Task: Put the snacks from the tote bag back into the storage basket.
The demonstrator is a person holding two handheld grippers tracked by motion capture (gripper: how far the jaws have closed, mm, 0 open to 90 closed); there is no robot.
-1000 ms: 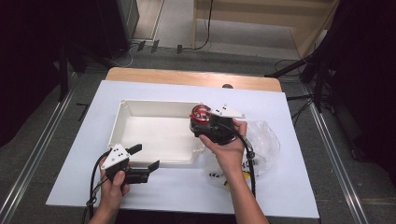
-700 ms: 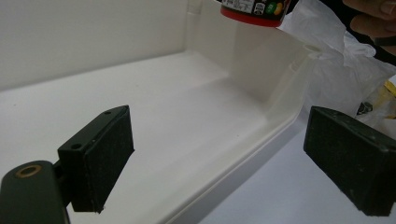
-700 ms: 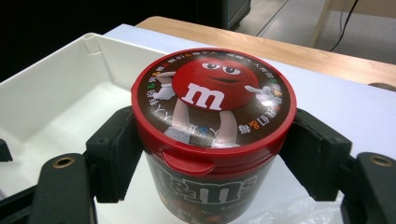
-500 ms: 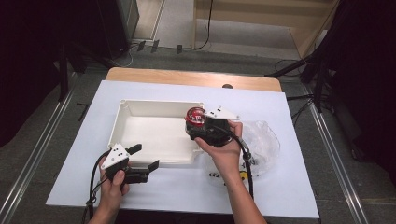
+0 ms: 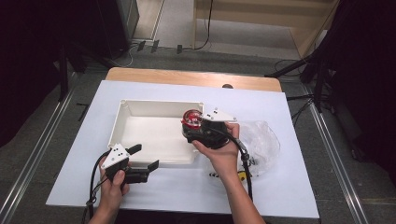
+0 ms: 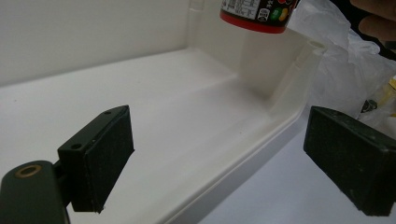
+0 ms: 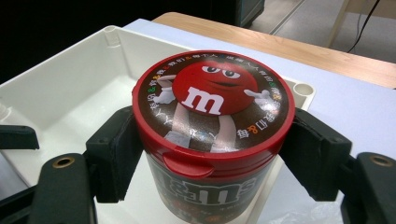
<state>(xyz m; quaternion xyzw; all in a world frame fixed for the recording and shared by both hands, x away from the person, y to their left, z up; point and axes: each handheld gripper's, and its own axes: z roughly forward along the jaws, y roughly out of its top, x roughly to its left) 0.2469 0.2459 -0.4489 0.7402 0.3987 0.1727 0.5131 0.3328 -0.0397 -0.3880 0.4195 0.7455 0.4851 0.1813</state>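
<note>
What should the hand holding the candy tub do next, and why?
Probably lower the tub into the tray. The right gripper is clamped on it just below the lid, holding it upright in the air over the tray's right end, and the tray floor below looks bare. The left gripper waits open at the tray's near rim.

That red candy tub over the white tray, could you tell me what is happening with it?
A person holds a gripper in each hand. The right gripper is shut on the candy tub, holding it upright above the right end of the white tray. The left gripper waits open at the tray's near edge. A clear plastic bag lies right of the tray.
</note>
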